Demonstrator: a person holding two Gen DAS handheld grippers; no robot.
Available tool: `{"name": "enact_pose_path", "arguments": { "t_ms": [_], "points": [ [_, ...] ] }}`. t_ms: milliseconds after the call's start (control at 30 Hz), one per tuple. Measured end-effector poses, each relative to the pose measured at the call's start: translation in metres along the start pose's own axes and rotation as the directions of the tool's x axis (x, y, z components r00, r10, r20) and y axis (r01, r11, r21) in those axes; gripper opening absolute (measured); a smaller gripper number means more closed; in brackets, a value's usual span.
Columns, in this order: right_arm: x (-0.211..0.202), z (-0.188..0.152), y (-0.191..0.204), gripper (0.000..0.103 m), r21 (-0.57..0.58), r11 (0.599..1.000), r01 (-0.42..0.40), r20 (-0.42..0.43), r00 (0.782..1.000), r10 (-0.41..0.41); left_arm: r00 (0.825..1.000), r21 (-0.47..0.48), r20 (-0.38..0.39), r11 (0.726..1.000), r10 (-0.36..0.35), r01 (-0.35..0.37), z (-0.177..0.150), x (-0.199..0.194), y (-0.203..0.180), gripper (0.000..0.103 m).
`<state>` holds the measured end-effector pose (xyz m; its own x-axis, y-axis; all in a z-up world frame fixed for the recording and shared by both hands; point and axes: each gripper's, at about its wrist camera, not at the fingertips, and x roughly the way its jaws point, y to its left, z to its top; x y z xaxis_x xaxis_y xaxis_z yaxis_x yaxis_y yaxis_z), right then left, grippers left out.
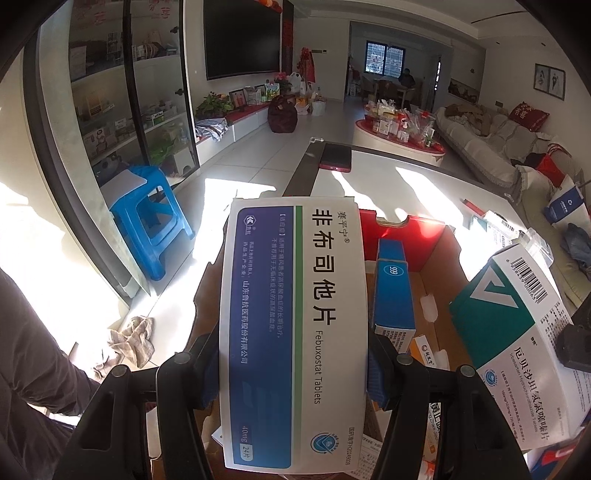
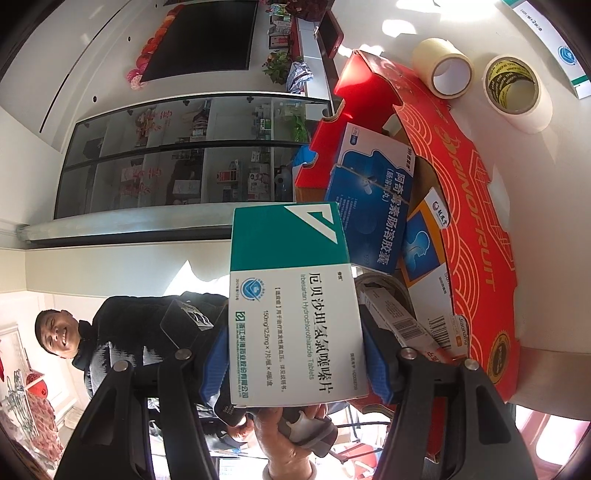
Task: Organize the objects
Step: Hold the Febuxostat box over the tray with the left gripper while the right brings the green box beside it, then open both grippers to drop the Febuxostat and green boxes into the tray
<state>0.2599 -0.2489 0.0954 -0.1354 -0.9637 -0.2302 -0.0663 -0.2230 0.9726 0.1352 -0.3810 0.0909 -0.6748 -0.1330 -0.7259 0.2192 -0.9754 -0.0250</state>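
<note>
Febuxostat box [image 1: 295,332] lies lengthwise along left claw [image 1: 295,373].

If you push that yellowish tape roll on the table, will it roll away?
Probably not as it sits: the tape roll seems to lie flat on its side on the table, so a push would likely slide it. Stood on its edge, it could roll. It looks light, being hollow in the middle.

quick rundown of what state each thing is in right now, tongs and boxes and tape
left tongs: shut on the febuxostat box
febuxostat box: held up, closed
right tongs: shut on the green and white box
green and white box: held up, closed
red carton: open, medicine boxes inside
blue box: lying tilted in the carton
tape rolls: lying on the table beside the carton
</note>
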Motion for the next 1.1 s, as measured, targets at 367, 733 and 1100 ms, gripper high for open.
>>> {"name": "enact_pose_path", "arguments": {
  "t_ms": [367, 733, 1100],
  "points": [
    [0.01, 0.006, -0.002, 0.063, 0.01, 1.0, 0.02, 0.013, 1.0, -0.02, 0.999, 0.051, 0.025, 0.998, 0.046, -0.047, 0.004, 0.002, -0.007, 0.065],
    [0.013, 0.011, 0.0, 0.063, -0.013, 0.997, 0.07, 0.031, 0.997, -0.07, 0.999, 0.037, -0.031, 0.999, 0.018, -0.017, 0.01, 0.018, -0.002, 0.065],
    [0.007, 0.008, 0.022, 0.103, -0.119, 0.984, 0.136, 0.057, 0.99, -0.13, 0.995, 0.053, -0.095, 0.999, 0.01, -0.005, 0.007, 0.032, -0.013, 0.096]
  ]
}}
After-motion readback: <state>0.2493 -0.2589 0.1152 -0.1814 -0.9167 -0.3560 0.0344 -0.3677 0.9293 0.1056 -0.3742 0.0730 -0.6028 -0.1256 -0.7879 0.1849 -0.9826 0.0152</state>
